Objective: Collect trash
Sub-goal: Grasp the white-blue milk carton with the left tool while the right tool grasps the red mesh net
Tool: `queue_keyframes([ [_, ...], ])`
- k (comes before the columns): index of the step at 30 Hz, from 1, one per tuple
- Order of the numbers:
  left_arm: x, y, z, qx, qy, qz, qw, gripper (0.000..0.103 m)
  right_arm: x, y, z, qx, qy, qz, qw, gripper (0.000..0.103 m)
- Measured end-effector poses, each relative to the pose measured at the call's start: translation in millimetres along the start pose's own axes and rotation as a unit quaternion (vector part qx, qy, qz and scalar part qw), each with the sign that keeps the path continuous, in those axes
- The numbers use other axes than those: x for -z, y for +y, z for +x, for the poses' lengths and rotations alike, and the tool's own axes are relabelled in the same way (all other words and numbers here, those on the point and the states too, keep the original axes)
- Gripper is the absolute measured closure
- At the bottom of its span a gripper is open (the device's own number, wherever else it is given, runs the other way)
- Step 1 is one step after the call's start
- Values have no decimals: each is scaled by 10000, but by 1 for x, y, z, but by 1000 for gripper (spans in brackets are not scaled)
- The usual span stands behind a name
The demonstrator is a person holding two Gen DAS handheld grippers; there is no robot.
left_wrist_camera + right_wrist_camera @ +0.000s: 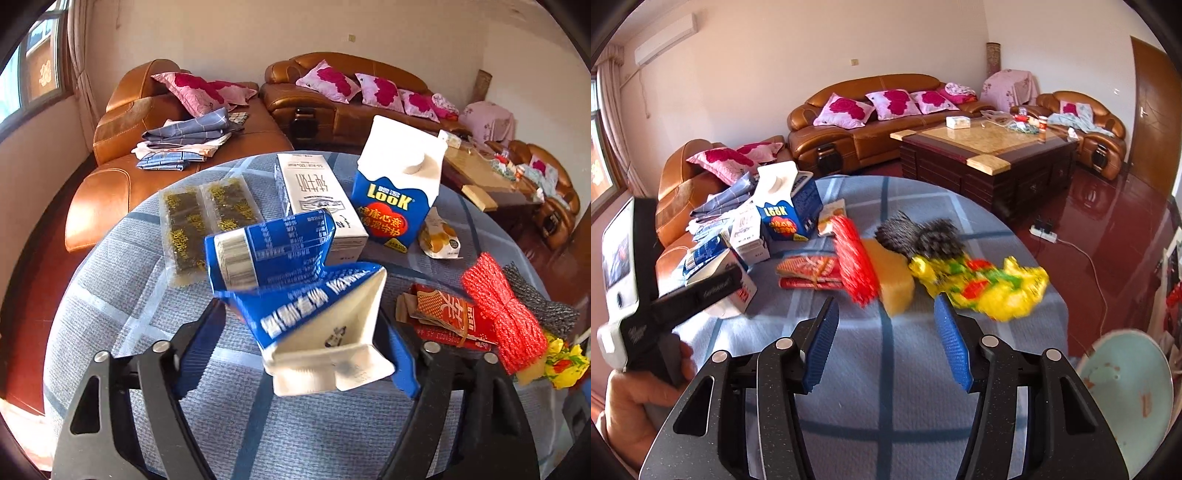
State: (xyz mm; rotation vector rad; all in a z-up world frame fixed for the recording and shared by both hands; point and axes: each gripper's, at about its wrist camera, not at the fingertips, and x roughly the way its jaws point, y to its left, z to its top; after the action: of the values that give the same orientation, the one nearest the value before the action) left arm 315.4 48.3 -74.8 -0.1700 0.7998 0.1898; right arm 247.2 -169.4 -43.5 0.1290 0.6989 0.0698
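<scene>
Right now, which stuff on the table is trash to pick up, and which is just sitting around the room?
Trash:
crushed blue carton
LOOK carton
white milk box
yellow wrapper
red packets

Just there:
sofa
pillows
coffee table
folded cloths

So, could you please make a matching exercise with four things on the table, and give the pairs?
Things:
1. crushed blue carton
2. LOOK carton
3. red net
4. yellow bag

States:
A. stands upright
B. lies across the sponge
C. between the left gripper fingers
D. crumpled, ahead of the right gripper

Pairs: 1-C, 2-A, 3-B, 4-D
</scene>
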Motion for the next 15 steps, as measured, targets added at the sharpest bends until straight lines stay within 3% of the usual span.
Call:
queue_keyframes([
  [1, 1, 3, -1, 89, -20, 6, 10000, 43, -2, 2, 3, -11, -12, -28, 10000, 51],
  [4, 5, 12, -6, 220, -56, 25, 9997, 47, -11, 12, 20, -16, -4, -162, 9999, 56],
  [15, 23, 59, -36, 354, -174, 6, 9992, 49, -23, 31, 81, 68, 493, -432, 9978, 59],
])
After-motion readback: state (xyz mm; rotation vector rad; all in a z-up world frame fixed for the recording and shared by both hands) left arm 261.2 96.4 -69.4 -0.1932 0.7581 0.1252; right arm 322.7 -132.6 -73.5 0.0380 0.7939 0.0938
